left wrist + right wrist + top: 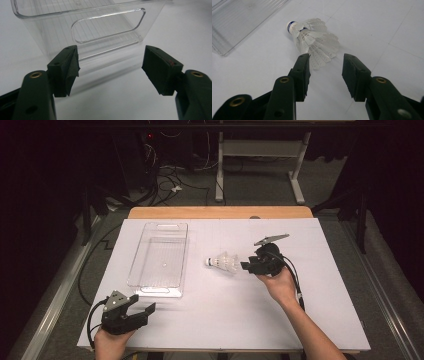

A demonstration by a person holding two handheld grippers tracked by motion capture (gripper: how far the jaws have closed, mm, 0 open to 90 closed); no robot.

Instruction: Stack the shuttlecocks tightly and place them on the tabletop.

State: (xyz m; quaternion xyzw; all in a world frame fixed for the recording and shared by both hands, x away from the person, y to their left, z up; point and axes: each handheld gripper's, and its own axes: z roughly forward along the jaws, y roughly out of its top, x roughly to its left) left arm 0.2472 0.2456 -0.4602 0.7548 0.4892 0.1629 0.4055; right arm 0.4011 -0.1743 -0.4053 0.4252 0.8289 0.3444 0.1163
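A white feathered shuttlecock (223, 262) lies on its side on the white table, cork end toward the clear bin. My right gripper (246, 266) sits just right of it, jaws open and aimed at its feather skirt. In the right gripper view the shuttlecock (313, 41) lies just ahead of the gripper (326, 61), its feather tips reaching the gap by the left jaw, unpinched. My left gripper (142, 304) rests at the near left corner, open with nothing between its jaws. Its own view has the gripper (111, 60) facing the end wall of the clear plastic bin (82, 11).
The clear rectangular bin (161, 259) stands left of the table's middle, its handle cutout (107, 26) facing my left gripper. The white table surface (320, 295) spreads to the right. Table legs and cables (170, 182) lie on the floor beyond the far edge.
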